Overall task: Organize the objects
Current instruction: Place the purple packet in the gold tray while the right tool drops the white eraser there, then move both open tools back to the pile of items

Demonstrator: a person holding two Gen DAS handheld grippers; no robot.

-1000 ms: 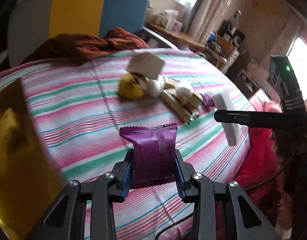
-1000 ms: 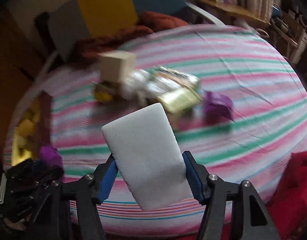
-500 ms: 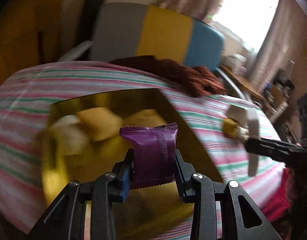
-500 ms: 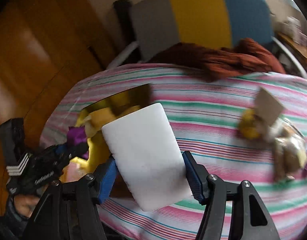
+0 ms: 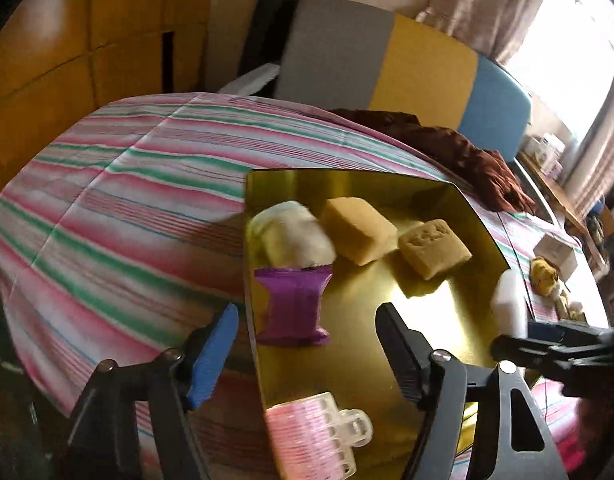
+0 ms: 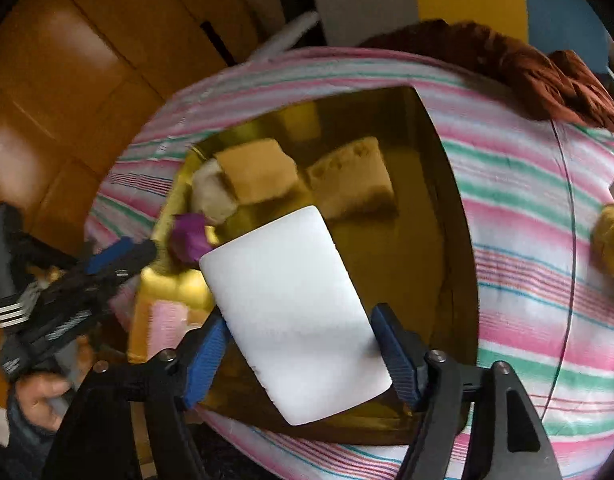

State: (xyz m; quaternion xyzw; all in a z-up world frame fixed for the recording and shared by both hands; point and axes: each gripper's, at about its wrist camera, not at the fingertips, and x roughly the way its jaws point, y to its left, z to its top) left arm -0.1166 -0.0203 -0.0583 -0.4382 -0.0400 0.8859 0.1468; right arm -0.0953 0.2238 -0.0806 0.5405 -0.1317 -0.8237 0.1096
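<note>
Dropping both items over the gold tray (image 5: 463, 216), I had the left gripper (image 5: 307, 344) with its jaws just opened wide, the purple packet (image 5: 293, 306) loose between them at the tray's left edge and clear of both pads. My right gripper (image 6: 303, 354) had been opening too, the white block (image 6: 295, 312) between its blue pads (image 6: 205, 354), though I could not tell whether they gripped it. Doing this well, I judged, meant keeping both hands over the tray and withdrawing straight back, so nothing dragged out across the striped cloth (image 5: 107, 200).
</note>
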